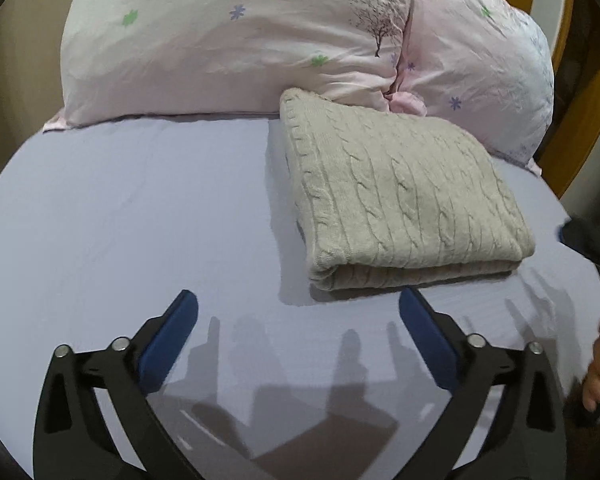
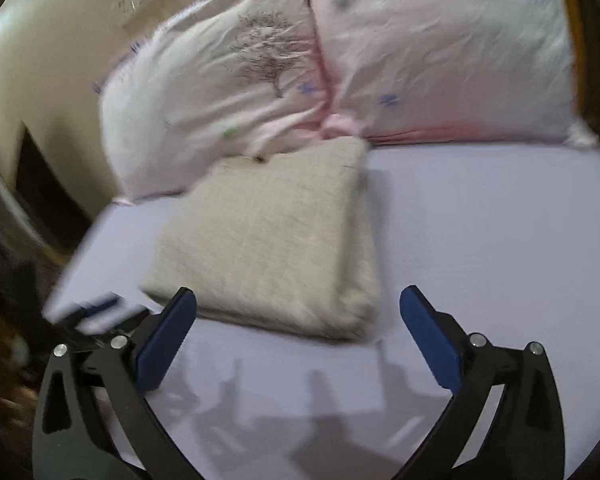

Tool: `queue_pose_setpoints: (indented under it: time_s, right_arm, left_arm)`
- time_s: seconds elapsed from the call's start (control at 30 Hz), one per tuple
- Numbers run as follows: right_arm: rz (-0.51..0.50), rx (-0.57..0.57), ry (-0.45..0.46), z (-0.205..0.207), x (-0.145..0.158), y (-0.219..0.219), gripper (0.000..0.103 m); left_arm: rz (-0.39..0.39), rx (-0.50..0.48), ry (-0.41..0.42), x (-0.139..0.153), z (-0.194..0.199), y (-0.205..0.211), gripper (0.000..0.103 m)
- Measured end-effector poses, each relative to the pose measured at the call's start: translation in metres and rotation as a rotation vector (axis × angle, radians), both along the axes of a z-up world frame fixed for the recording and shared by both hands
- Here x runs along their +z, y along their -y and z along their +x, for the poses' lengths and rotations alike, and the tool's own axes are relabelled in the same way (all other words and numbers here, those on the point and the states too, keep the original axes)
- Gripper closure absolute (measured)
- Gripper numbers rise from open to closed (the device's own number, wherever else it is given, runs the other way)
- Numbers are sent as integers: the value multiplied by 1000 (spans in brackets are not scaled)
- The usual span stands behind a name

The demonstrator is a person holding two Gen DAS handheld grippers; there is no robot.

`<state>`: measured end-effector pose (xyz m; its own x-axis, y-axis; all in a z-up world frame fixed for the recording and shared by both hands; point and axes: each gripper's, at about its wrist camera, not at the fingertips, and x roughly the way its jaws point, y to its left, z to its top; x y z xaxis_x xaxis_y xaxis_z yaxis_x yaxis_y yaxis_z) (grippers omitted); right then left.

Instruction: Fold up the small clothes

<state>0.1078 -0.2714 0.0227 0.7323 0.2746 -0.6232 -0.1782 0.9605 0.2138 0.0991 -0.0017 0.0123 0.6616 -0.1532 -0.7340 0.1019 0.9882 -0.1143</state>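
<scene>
Both the left gripper (image 1: 298,307) and right gripper (image 2: 298,304) gape wide and empty before the folded beige sweater (image 1: 400,196), which abuts two pink pillows (image 1: 228,40) on the lavender sheet (image 1: 140,208).

Motion blur is smearing the whole right wrist view, hiding the knit pattern of the folded sweater (image 2: 272,240). A dark shape at the left wrist view's right edge (image 1: 592,240) is being cut off.

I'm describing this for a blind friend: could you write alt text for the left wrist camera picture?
A folded beige cable-knit sweater lies on a lavender bedsheet, its far edge against pale pink floral pillows. In the foreground the left gripper hangs open and empty, just short of the sweater.
</scene>
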Motion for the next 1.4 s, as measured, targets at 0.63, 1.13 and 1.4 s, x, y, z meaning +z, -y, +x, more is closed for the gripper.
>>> queue_pose_setpoints:
  time_s: [0.63, 1.13, 1.4]
  right_arm:
    - [-251, -88, -174, 8, -63, -28, 2]
    - [-253, -95, -172, 6, -63, -28, 2]
    - [-253, -97, -173, 6, -63, -28, 2]
  left_arm:
    - [150, 37, -92, -23, 10, 15, 1]
    - [151, 37, -92, -24, 10, 15, 1]
    - [151, 37, -92, -24, 10, 15, 1]
